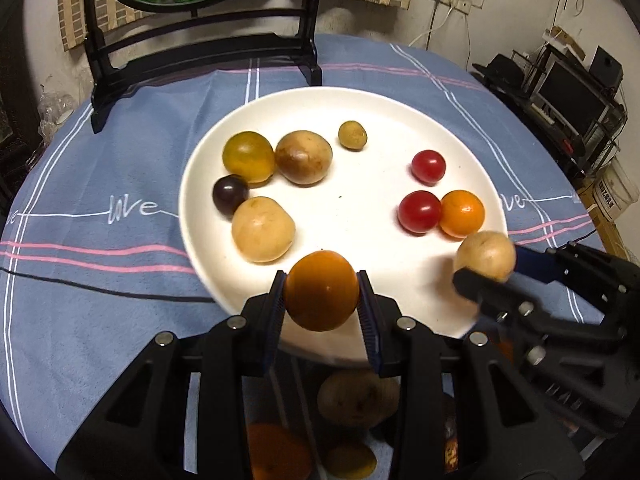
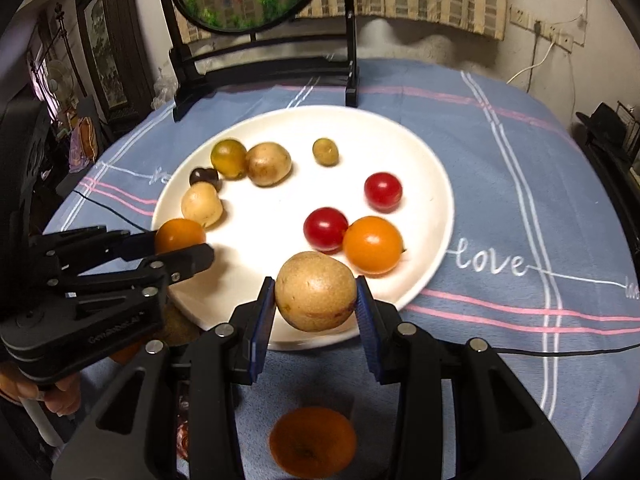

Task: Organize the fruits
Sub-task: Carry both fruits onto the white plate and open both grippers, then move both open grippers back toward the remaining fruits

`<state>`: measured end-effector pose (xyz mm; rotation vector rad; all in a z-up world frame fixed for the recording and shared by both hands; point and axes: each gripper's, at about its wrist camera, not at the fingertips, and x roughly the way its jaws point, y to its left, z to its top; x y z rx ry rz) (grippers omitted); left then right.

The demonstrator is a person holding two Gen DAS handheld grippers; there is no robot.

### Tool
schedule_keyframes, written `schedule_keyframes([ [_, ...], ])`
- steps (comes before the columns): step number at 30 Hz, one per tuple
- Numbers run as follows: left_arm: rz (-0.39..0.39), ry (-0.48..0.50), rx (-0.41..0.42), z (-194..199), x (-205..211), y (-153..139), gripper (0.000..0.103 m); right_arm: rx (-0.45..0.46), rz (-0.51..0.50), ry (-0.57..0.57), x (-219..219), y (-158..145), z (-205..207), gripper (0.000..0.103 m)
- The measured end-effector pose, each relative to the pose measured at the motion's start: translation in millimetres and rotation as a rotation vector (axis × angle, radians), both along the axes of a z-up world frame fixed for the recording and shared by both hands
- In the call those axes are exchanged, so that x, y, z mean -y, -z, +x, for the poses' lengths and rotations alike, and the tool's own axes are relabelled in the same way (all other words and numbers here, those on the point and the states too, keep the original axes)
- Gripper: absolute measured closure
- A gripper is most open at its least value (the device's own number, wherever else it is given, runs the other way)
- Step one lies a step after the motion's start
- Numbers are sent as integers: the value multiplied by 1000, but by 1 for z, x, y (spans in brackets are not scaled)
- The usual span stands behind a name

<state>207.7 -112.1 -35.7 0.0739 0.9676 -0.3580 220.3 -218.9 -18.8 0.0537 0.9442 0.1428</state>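
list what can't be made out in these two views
- Left wrist view: fruits below the left gripper are dim, blurred and partly hidden by its frame; kind unclear.
- Left wrist view: right gripper smeared; its far finger hidden behind the tan fruit.
- Right wrist view: orange fruit at the bottom is blurred.
- Right wrist view: hand mostly hidden by the left gripper's body.

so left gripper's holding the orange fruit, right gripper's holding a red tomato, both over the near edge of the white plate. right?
Not quite. The right gripper is shut on a tan round fruit, not a red tomato; the right wrist view shows it between the pads. Both red tomatoes lie on the white plate. The rest holds: the left gripper holds the orange fruit, both over the near edge.
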Motion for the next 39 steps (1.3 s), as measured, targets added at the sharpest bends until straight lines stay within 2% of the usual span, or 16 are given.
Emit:
schedule_keyframes([
  [4, 23, -12, -15, 15, 7, 2, 68, -9, -10, 13, 0, 7, 8, 63],
  [7, -3, -15, -21, 20, 10, 1, 67, -13, 8, 54, 6, 8, 17, 58],
  [10, -17, -25, -10, 20, 10, -3, 56, 15, 13, 82, 11, 5, 17, 54],
  [13, -7, -40, 46, 11, 5, -13, 38, -1, 73, 82, 19, 1, 9, 53],
  [17, -13, -8, 109, -13, -6, -32, 32, 30, 115, 84, 28, -10, -12, 53],
  [20, 23, -6, 160, -37, -16, -41, 28, 56, 142, 95, 38, -20, -34, 53],
  [23, 4, -19, 151, -56, -31, -44, 26, 66, 147, 97, 43, -26, -50, 53],
  [25, -28, -44, 137, -66, -42, -45, 20, 82, 130, 99, 44, -30, -66, 53],
  [27, -46, -69, 144, -78, -52, -46, 19, 85, 120, 109, 46, -30, -78, 53],
  [33, -31, -103, 152, -107, -70, -39, 18, 76, 136, 131, 51, -25, -117, 53],
  [39, 23, -130, 181, -141, -82, -22, 17, 68, 97, 132, 50, -19, -145, 53],
])
